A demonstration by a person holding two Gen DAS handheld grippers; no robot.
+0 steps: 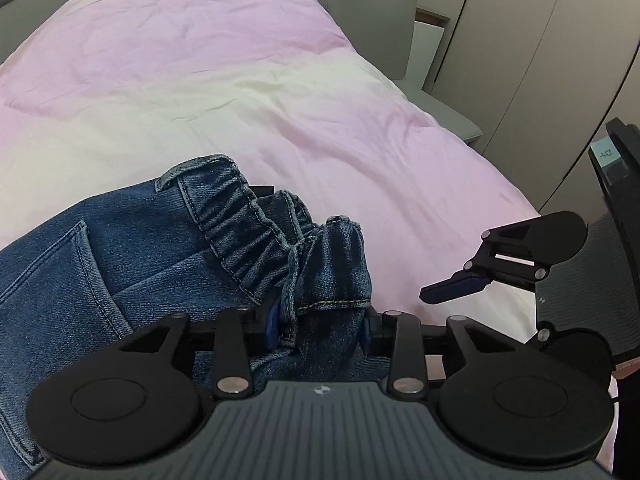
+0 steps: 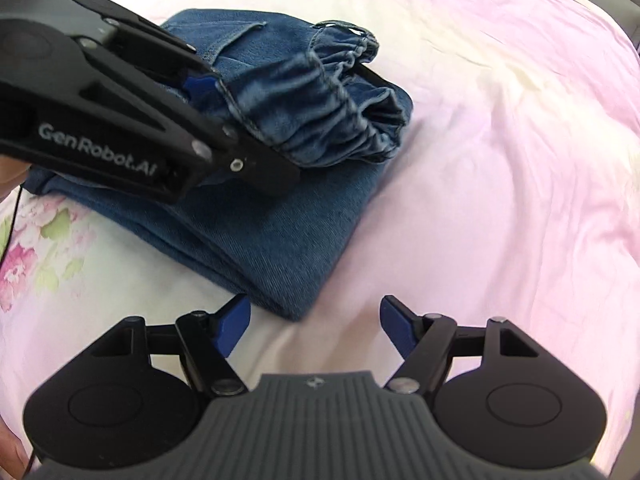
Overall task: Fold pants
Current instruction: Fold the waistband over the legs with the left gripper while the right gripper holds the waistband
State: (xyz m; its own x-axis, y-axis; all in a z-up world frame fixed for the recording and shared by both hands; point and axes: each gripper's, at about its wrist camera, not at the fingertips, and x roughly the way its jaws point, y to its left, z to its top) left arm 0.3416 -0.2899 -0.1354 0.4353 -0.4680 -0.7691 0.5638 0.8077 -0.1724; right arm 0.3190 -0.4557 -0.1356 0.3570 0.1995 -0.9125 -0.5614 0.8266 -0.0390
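Observation:
Blue denim pants (image 2: 288, 236) lie folded in a thick stack on the bed, with the gathered elastic waistband (image 2: 340, 92) lying bunched on top. My left gripper (image 1: 320, 320) is shut on a bunch of denim by the waistband (image 1: 244, 236), and the cloth fills the gap between its blue pads. In the right wrist view the left gripper (image 2: 248, 128) comes in from the upper left over the stack. My right gripper (image 2: 316, 320) stands open just off the stack's near corner, nothing between its fingers. One of its fingers (image 1: 452, 290) shows to the right of the pants.
A pink and cream duvet (image 1: 280, 80) covers the bed and has a flower print (image 2: 24, 264) at one side. A grey upholstered chair (image 1: 368, 12) and wardrobe doors (image 1: 520, 60) stand beyond the bed. A black mesh chair (image 1: 580, 272) is close at the right.

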